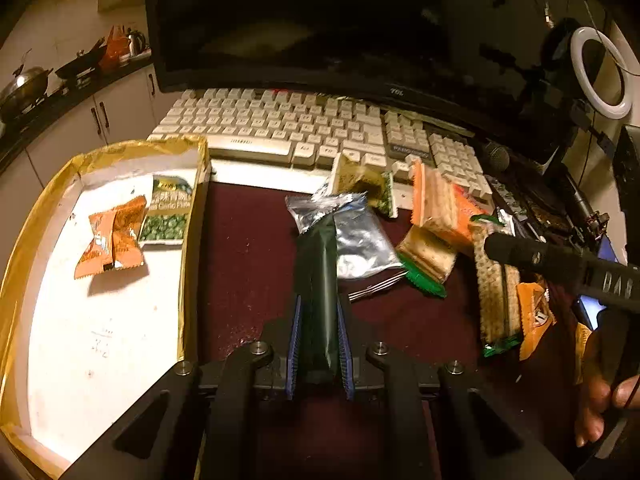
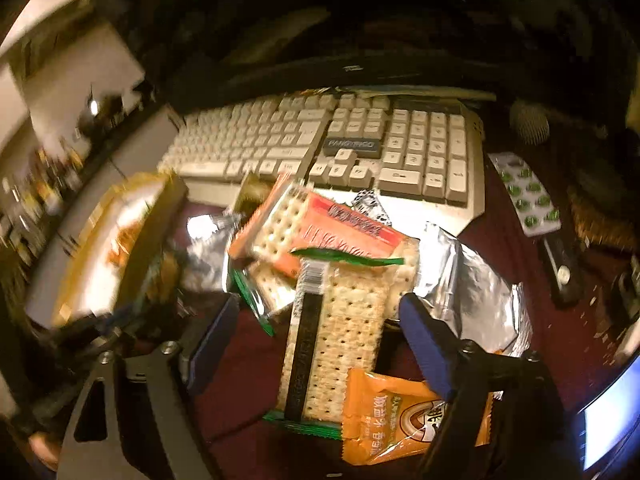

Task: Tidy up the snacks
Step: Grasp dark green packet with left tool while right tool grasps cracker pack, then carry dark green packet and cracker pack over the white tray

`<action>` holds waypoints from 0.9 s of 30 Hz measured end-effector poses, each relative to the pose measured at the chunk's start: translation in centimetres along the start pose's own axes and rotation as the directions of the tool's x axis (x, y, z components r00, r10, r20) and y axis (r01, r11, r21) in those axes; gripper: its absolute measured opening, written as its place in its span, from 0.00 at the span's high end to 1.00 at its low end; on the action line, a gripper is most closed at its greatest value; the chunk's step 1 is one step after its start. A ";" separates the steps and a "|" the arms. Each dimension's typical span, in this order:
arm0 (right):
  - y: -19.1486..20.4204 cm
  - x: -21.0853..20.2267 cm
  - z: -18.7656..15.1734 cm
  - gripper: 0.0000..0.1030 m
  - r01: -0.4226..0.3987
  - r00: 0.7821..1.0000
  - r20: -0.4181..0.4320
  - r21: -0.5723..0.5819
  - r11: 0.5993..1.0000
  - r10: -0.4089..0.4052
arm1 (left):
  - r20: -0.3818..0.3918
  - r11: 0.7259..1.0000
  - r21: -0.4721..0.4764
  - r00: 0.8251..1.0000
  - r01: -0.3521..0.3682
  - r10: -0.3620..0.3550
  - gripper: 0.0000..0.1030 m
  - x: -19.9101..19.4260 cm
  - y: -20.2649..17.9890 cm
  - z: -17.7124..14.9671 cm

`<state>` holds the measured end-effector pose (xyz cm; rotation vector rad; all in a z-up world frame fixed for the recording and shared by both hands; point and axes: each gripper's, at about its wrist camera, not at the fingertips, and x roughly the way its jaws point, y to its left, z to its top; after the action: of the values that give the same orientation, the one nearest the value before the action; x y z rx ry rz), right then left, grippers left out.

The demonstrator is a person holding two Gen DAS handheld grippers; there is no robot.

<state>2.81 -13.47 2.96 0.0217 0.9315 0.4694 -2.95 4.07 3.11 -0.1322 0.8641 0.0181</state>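
My left gripper (image 1: 319, 300) is shut on a long dark green packet (image 1: 318, 264) that sticks out forward over the dark red table. To its left is a gold-rimmed white tray (image 1: 140, 146) holding two orange packets (image 1: 112, 236) and a green pea packet (image 1: 170, 210). A silver packet (image 1: 360, 240) and cracker packs (image 1: 436, 204) lie in a pile ahead. My right gripper (image 2: 320, 308) is open astride a green-ended cracker pack (image 2: 344, 332), pads apart from it. An orange packet (image 2: 400, 416) lies on that pack's near end. A silver packet (image 2: 472, 280) is to the right.
A white keyboard (image 1: 280, 128) and a dark monitor (image 1: 320, 20) close off the back. A ring light (image 1: 600, 72) and a microphone (image 1: 496, 156) stand at the right. A pill blister (image 2: 524, 196) lies right of the keyboard. A person's hand (image 1: 600, 404) shows at lower right.
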 end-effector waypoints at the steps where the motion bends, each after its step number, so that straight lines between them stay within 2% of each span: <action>1: 0.6 0.2 -0.2 0.18 0.035 0.999 0.000 -0.037 0.999 -0.035 | -0.008 1.000 -0.005 1.000 -0.001 0.001 0.84 0.3 0.1 0.0; 6: 2.2 1.1 -1.1 0.20 0.155 0.988 0.005 -0.156 0.976 -0.156 | -0.028 1.000 -0.019 1.000 -0.012 0.011 0.84 1.5 0.5 0.3; 8: 2.3 1.5 -1.4 0.47 0.193 0.981 0.007 -0.176 0.965 -0.195 | -0.038 0.999 -0.036 0.999 -0.013 0.012 0.84 2.1 0.8 0.4; 9: 2.2 1.5 -1.4 0.52 0.196 0.980 0.013 -0.171 0.966 -0.196 | -0.042 0.999 -0.042 0.999 -0.015 0.013 0.85 2.3 0.9 0.4; 10: 1.9 1.1 -1.2 0.55 0.174 0.985 0.020 -0.152 0.973 -0.173 | -0.041 0.999 -0.053 0.999 -0.009 0.007 0.92 2.5 1.1 0.4; 16: 1.0 -1.2 -0.2 0.56 0.063 0.993 0.107 -0.070 0.996 -0.055 | 0.026 0.996 -0.077 0.999 0.042 -0.040 0.92 0.8 1.3 0.6; 20: 1.1 -2.7 0.1 0.56 -0.029 0.983 0.177 -0.059 0.998 0.039 | 0.050 0.993 -0.079 0.995 0.088 -0.085 0.92 -0.3 1.0 1.0; 27: 0.8 -4.0 0.5 0.56 -0.098 0.967 0.231 -0.038 0.994 0.104 | 0.099 0.989 -0.048 0.986 0.141 -0.136 0.92 -2.9 -0.5 1.5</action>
<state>0.93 -14.27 6.48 0.0992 0.6956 0.5610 -3.63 3.84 6.31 -0.2408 0.7573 -0.0814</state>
